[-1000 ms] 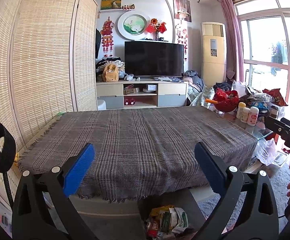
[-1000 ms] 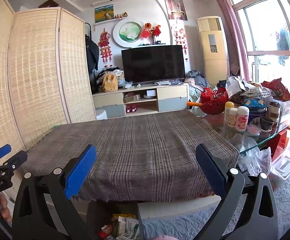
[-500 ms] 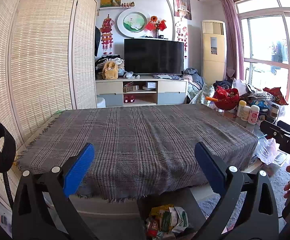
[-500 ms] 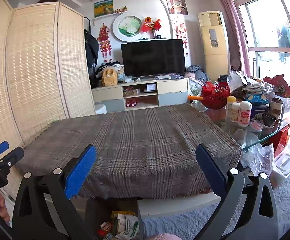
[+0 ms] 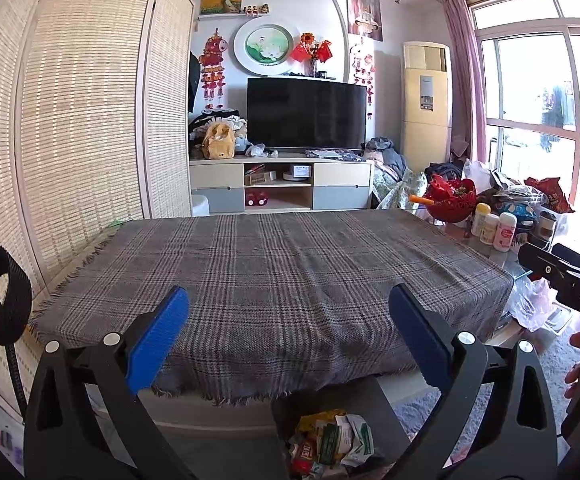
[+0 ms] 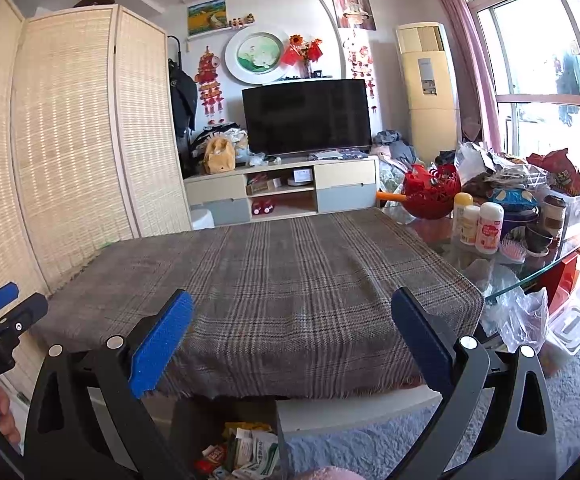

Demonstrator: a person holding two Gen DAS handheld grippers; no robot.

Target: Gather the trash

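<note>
Crumpled wrappers, the trash (image 5: 332,442), green, white, yellow and red, lie heaped in a dark bin (image 5: 286,408) below the table's (image 5: 274,272) near edge; no clear long axis. Left gripper (image 5: 288,334) and right gripper (image 6: 290,336) both gape wide, empty.

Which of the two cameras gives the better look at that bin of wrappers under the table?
The left wrist view. There the trash bin sits between the open fingers, its dark wall and the crumpled wrappers plainly visible. In the right wrist view the wrappers lie at the bottom edge, partly cut off, and the bin's shape is hard to make out.
</note>
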